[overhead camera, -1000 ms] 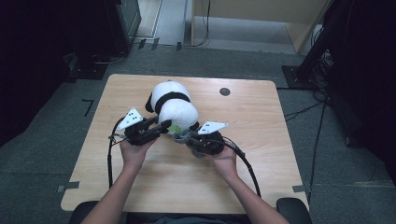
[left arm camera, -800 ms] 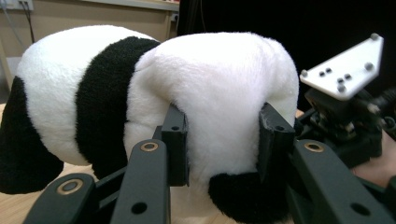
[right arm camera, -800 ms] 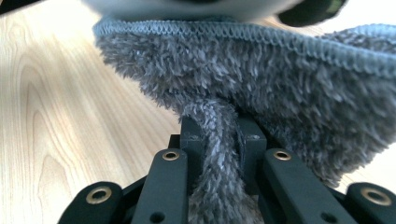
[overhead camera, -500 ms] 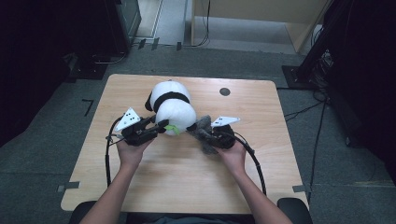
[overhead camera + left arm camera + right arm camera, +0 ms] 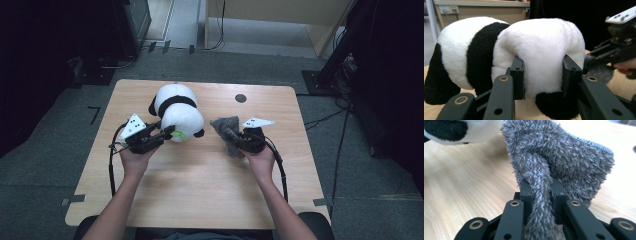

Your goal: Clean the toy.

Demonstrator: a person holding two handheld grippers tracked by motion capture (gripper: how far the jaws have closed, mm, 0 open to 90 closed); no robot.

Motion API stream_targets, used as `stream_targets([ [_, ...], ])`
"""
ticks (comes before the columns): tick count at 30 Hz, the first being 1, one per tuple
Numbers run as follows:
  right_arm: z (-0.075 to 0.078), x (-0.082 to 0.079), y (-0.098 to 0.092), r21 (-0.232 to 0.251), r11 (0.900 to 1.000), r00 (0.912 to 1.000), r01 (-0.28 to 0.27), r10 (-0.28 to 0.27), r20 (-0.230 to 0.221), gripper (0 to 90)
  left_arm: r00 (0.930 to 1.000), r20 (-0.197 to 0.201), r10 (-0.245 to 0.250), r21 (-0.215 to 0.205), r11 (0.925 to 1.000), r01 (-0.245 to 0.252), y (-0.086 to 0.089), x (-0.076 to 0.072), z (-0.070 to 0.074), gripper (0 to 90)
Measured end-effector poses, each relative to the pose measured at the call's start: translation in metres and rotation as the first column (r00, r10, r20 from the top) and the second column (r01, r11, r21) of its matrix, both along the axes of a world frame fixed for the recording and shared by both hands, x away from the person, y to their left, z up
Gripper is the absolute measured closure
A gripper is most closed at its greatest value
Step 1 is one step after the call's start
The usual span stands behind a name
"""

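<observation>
Forearms reach forward: left tongs (image 5: 541, 75) clamp the panda (image 5: 506, 55), right tongs (image 5: 541, 195) pinch what looks like grey cloth (image 5: 564, 162).

High view: fixed above the person's side, facing forward and down; whole wooden table (image 5: 200, 185) in frame, floor around it, both forearms entering from the bottom edge.

Left gripper view: mounted on the left gripper (image 5: 165, 136), looking along its jaws, very near; plush panda (image 5: 524, 50) directly ahead between the jaws, right gripper (image 5: 624, 50) off to the right.

Right gripper view: mounted on the right gripper (image 5: 541, 192), low over the tabletop, very near; grey fuzzy cloth (image 5: 564, 160) ahead between the jaws.

Shared: panda, cloth and tabletop appear in all three views.
</observation>
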State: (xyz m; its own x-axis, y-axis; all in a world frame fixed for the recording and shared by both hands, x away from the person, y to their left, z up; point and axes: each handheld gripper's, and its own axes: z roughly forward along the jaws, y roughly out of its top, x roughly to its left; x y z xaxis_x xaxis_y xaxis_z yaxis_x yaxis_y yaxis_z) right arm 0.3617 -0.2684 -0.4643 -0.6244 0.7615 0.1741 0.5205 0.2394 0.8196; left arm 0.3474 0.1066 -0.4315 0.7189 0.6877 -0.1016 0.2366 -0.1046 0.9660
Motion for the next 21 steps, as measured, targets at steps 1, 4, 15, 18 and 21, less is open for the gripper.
stream_targets([
  [1, 0.000, 0.001, -0.003, 0.001, 1.000, 0.9999, 0.011, -0.011, -0.001, 77.3, 1.0000, -0.001, 0.005, 0.011, 0.9999, -0.005, 0.001, 0.001, -0.001, 62.2],
  [4, 0.000, 0.004, -0.012, 0.006, 0.999, 0.9991, 0.043, -0.043, 0.004, 77.3, 0.9998, -0.004, 0.021, 0.046, 0.9987, -0.021, 0.004, 0.005, -0.004, 62.2],
  [15, -0.003, 0.017, -0.044, -0.044, 0.987, 0.9876, 0.153, -0.151, 0.044, 76.4, 0.9956, -0.063, 0.069, 0.033, 0.9972, -0.067, 0.025, 0.019, -0.015, 61.9],
  [18, -0.008, 0.024, -0.052, -0.047, 0.984, 0.9845, 0.174, -0.173, 0.030, 76.5, 0.9932, -0.091, 0.073, 0.017, 0.9973, -0.072, 0.031, 0.022, -0.019, 61.8],
  [21, -0.011, 0.028, -0.057, -0.079, 0.977, 0.9793, 0.199, -0.195, 0.052, 76.4, 0.9899, -0.118, 0.079, 0.012, 0.9969, -0.078, 0.038, 0.027, -0.024, 61.3],
])
